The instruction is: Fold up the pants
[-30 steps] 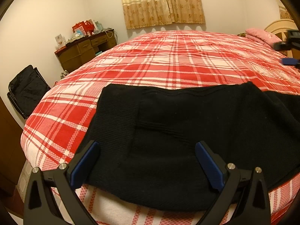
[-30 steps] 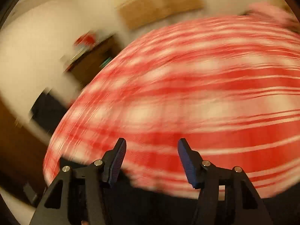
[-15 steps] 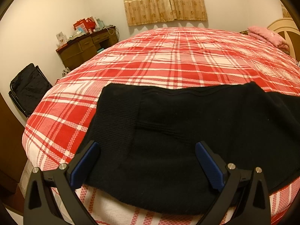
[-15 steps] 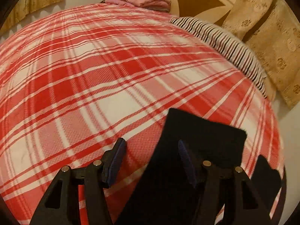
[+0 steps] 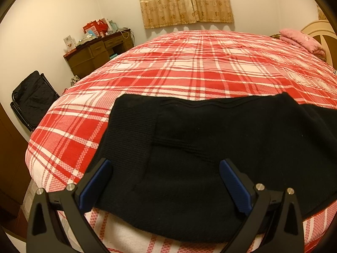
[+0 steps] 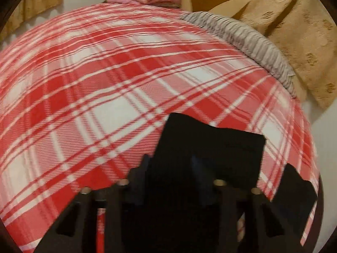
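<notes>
The black pants lie flat along the near edge of the bed, on its red-and-white plaid cover, the ribbed waistband to the left and a seam running across the seat. The left gripper hovers over the waist end, its blue fingers spread wide and pressing nothing. At the other end the right gripper has just been closing, with the square cuff of one leg between its jaws; blur keeps me from telling whether they pinch the cloth.
</notes>
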### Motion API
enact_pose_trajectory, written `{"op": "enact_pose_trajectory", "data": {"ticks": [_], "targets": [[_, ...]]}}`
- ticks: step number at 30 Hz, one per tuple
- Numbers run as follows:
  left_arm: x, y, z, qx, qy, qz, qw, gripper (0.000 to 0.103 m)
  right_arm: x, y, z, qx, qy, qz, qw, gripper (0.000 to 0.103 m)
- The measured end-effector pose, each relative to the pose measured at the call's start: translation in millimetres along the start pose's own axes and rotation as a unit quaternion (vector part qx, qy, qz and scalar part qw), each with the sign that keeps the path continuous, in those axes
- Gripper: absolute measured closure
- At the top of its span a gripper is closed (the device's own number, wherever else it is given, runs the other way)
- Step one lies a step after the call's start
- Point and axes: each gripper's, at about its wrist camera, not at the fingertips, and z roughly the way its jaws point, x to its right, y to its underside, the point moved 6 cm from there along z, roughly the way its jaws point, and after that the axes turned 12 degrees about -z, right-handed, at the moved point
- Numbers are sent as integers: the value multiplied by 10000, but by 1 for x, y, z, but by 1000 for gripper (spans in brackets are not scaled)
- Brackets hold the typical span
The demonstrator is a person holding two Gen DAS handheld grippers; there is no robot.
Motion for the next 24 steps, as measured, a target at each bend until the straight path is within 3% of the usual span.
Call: {"op": "enact_pose_trajectory", "data": {"ticks": [2,7,11,15,18,21,24], "targets": [[0,0,0,-4,7,4,10000,0,4,1,-7,65,-297,93,9995,97],[0,0,-1,-12,9,5,10000,0,38,14,-48,525,-1664,736,9819,97],[0,0,-1,-1,4,-3,10000,0,96,44,-97,1200,-2490,1252,9529,97],[1,-1,-1,8,10,-9,10000,0,150,89,-106,1385,-2913,1746,9303,97],[1,0,-2,17,9,-9,10000,0,174,118,-90,1343,-2921,1893,9278,97],[1,0,-1,13,9,-4,10000,0,189,146,-68,1241,-3078,2255,9160,97],[1,0,-1,10,22,25,10000,0,193,162,-60,1207,-2859,2289,9227,97]]}}
